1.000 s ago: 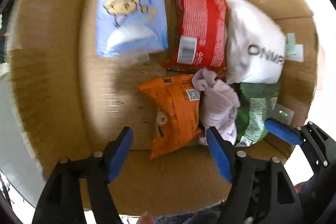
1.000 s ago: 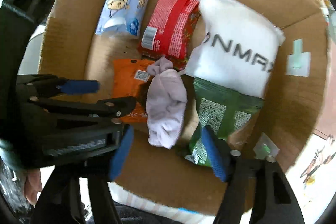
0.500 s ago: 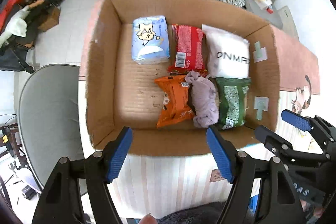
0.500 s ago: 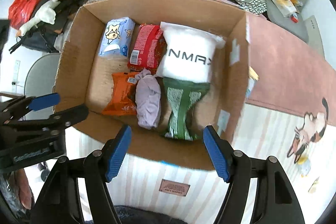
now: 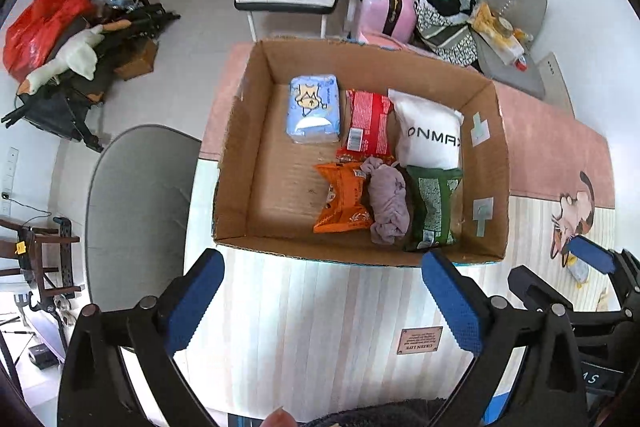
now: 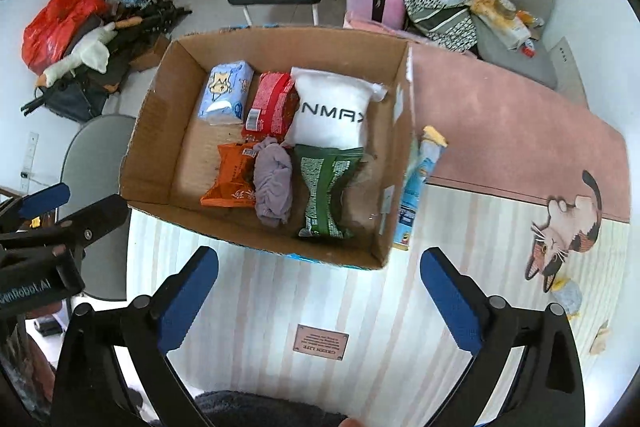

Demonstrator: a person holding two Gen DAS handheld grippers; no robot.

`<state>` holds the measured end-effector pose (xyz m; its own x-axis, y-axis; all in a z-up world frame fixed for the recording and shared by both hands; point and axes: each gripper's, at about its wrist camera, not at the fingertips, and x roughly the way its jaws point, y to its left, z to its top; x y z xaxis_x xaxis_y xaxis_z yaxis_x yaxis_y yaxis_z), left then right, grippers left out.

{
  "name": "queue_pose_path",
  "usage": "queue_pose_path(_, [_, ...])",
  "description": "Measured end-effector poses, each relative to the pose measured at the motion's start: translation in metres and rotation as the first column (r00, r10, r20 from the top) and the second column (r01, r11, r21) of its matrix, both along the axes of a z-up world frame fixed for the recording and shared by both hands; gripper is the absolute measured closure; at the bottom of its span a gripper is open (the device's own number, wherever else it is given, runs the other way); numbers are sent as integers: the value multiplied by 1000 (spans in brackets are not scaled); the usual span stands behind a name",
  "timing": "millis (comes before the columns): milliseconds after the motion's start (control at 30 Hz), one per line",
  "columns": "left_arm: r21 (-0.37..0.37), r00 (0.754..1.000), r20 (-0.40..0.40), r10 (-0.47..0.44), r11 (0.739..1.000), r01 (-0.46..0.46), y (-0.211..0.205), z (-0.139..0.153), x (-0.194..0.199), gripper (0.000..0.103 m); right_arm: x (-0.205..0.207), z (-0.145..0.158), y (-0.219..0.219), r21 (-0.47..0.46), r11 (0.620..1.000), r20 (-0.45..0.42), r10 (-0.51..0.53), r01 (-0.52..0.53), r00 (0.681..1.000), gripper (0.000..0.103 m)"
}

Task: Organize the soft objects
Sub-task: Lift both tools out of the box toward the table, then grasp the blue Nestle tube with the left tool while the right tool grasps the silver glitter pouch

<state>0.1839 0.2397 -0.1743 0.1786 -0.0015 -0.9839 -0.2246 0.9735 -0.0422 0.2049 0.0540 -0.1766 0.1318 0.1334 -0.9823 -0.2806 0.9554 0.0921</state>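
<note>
Left gripper [image 5: 318, 301] is hovering empty, jaws apart, before the open brown cardboard box [image 5: 240, 155]. Inside are lying a blue tissue pack [image 5: 314, 109], orange snack bag [image 5: 344, 203], lilac cloth bundle [image 5: 388, 205] and green pouch [image 5: 434, 211]. Right gripper [image 6: 318, 301] is likewise gaping, empty.

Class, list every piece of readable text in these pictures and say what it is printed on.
"ONMAX", seen upside down: white soft pouch in the brown cardboard box.
"GREEN LIFE": small brown label on the striped table mat; its smaller lines are unreadable.
"enRobot.AI", partly cut off: left tongs.
Snack packet print and barcodes: too small.
</note>
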Motion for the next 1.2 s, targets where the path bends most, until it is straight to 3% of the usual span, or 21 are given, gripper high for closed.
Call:
queue_pose_path(133, [32, 1000, 23, -12, 999, 11, -15, 14, -3, 2, -7, 12, -15, 31, 999, 20, -16, 15, 1000, 0])
queue_pose_path(267, [116, 996, 56, -76, 991, 69, -50, 33, 6, 2, -9, 25, -45, 58, 997, 50, -56, 53, 997, 0])
queue_pose_path(467, [179, 967, 64, -246, 956, 232, -143, 40, 58, 2, -5, 10, -167, 44, 959, 13, -281, 280, 960, 0])
queue_pose_path(600, [224, 905, -49, -422, 879, 421, -226, 6, 111, 2, 0, -20, -265, 10, 896, -67, -442, 444, 894, 0])
queue_pose_path(767, [197, 783, -274, -558, 765, 614, -307, -74, 167, 2, 9, -58, -353, -56, 843, -123, -538, 536, 834, 0])
queue_pose_path(867, [222, 696, -405, -593, 675, 704, -342, -128, 188, 2, 18, -79, -381, -85, 828, -151, -561, 555, 814, 0])
queue_pose_path(933, [202, 654, -473, -590, 650, 732, -352, -157, 195, 2, 24, -90, -392, -87, 827, -161, -562, 556, 811, 0])
queue_pose_path(1000, [179, 625, -535, -569, 646, 742, -356, -187, 202, 2, 31, -95, -396, -81, 836, -162, -548, 543, 821, 0])
queue_pose_path(1200, [119, 561, -654, -507, 663, 739, -349, -245, 204, 2, 48, -98, -404, -80, 842, -142, -539, 533, 830, 0])
